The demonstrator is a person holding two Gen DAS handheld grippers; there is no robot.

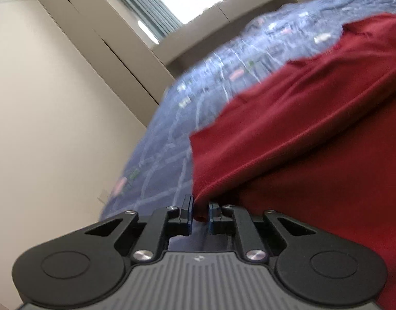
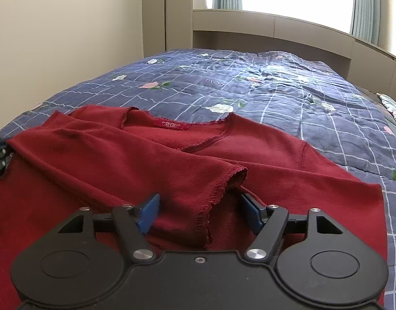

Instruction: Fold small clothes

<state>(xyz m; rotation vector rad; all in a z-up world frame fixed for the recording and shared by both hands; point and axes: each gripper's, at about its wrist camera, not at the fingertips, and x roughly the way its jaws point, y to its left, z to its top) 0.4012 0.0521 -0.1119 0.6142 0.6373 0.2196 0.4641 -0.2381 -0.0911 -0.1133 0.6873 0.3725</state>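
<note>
Here left claw (image 1: 200, 210) pinching red top (image 2: 151, 155) edge; right claw (image 2: 198, 211) spread over sleeve cuff (image 2: 223, 188).

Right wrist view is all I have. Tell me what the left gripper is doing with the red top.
Observer: The left gripper has its jaws nearly shut, pinching a fold of the red top at its edge.
Operator: Say where that edge sits.
Observer: It is over the blue quilt, on the side toward the cream wall.
Operator: Report the right gripper too.
Observer: The right gripper is open, its jaws either side of the sleeve cuff.
</note>
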